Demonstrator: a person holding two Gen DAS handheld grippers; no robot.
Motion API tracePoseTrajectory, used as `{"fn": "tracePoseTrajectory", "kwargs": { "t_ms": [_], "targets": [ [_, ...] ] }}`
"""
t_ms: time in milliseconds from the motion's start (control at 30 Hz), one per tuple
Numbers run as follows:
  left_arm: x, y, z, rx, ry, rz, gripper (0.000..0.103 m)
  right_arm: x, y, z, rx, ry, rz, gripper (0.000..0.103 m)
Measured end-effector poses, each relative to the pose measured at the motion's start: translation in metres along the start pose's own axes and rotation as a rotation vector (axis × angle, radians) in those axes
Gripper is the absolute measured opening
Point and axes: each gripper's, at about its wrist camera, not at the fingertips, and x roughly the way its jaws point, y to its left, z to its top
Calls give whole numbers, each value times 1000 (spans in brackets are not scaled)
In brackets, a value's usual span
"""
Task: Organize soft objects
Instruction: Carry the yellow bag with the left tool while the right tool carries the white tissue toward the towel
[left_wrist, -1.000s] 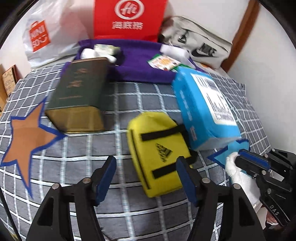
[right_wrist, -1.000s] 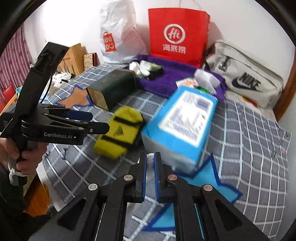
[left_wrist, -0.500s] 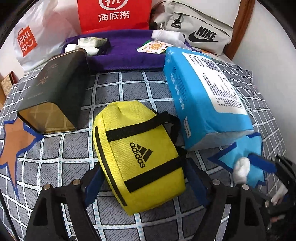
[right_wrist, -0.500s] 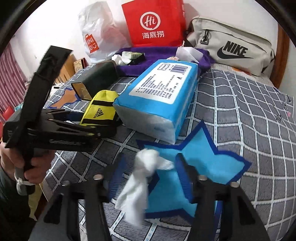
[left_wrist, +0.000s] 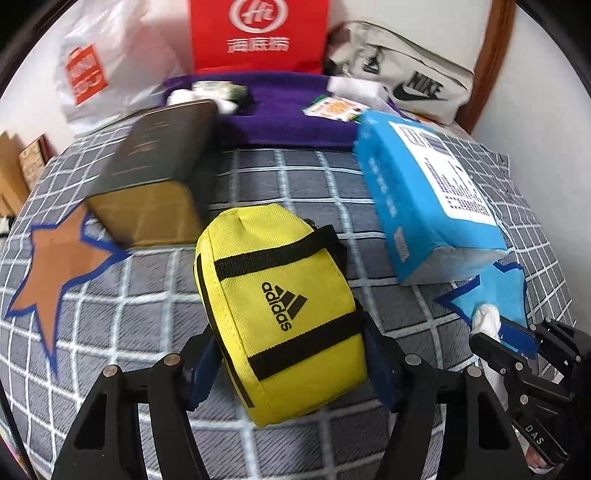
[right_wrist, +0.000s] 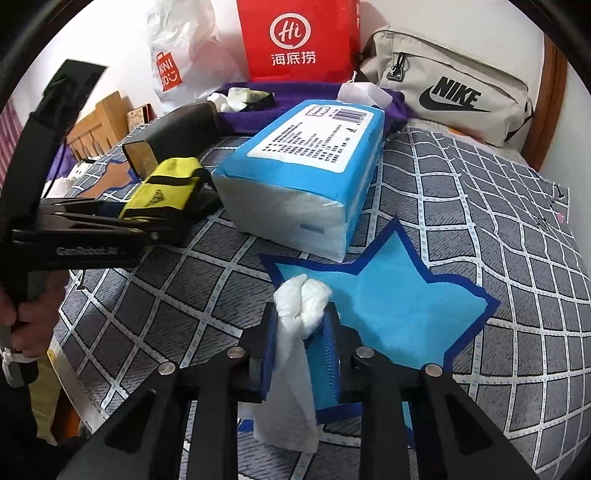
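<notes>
Left gripper (left_wrist: 291, 365) closing around pouch (left_wrist: 280, 306), right gripper (right_wrist: 301, 343) closing on tissue (right_wrist: 301, 299) near bed's (right_wrist: 498, 206) front edge: squeeze mid-body, lift slowly.

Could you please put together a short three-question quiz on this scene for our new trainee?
1. True or false: the yellow pouch lies between the fingers of the left tool.
2. What sits between the fingers of the right tool? A) a crumpled white tissue B) a green sponge C) a metal spoon
3. Fill in: the blue tissue pack lies just behind the blue ____-shaped patch on the checked cover.

Key:
1. True; its jaws are closing on either side of it.
2. A, the white tissue; the jaws are closing on it.
3. star
</notes>
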Motion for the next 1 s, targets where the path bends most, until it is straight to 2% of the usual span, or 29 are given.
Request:
{"fn": "tracePoseTrajectory", "kwargs": {
  "t_ms": [167,467,1000],
  "targets": [
    [-15,21,-7,-48,-11,10,66,-4,10,3,20,1,51,23],
    [-46,46,-2,-101,-62,27,66,-24,22,22,30,-32,71,23],
    [-89,53,28,-115,-168,38,66,-58,12,66,64,-100,44,23]
  ]
}}
